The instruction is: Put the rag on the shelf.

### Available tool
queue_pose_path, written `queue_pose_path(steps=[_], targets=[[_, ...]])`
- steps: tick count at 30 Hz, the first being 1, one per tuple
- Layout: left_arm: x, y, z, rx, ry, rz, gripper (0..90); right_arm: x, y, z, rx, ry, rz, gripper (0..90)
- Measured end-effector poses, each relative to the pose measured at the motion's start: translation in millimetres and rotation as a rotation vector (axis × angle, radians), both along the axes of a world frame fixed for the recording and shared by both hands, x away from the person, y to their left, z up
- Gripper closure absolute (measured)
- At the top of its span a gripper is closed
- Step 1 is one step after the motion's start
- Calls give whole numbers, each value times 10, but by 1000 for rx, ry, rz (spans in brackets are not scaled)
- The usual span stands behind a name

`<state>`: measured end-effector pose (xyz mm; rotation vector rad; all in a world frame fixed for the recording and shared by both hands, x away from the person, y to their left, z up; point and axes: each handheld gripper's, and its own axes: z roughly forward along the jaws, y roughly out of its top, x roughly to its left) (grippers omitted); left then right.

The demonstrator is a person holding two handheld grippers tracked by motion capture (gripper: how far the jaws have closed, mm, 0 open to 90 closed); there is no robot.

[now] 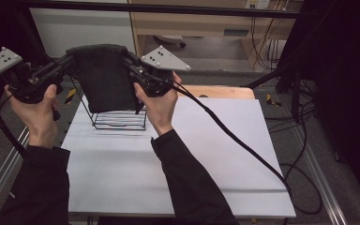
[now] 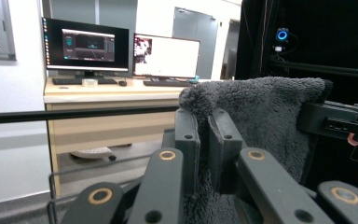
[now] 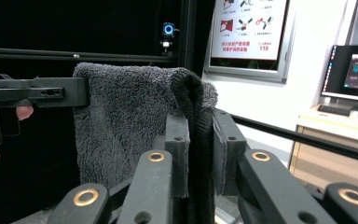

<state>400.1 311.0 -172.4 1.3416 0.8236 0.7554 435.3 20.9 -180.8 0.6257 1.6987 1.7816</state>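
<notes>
Your two dark sleeves fill the bottom of the high view, forearms angled up from the near edge of the white table, and each hand carries its tool well above the surface. Your left gripper pinches one top corner of the dark grey towel, and your right gripper pinches the other, so the cloth hangs between them as a flat, upright sheet. Look along the left gripper in its own view and the jaws stand narrow, clamped on a fold of the fluffy towel that rises above them. The right gripper reads the same: jaws close together, a thick edge of towel squeezed between the pads and draping away toward the other tool. Below the cloth a black wire rack stands on the table at the far left side, and the towel's lower edge hangs just over it; whether the fabric touches the wire is hard to tell from here. A black cable trails from your right gripper across the table and off its right side.
</notes>
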Motion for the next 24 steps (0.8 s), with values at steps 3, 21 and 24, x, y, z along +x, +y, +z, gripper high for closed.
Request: queue_pose_path(steps=[3,21,24], targets=[[32,37,61,-8,-12,8,830,33,55,67,7,-16,-1,793],[233,183,309,-40,-51,58,831,251,291,344,38,-52,-14,793],[296,207,359,-46,-46,67,831,294,330,391,38,-55,-17,792]])
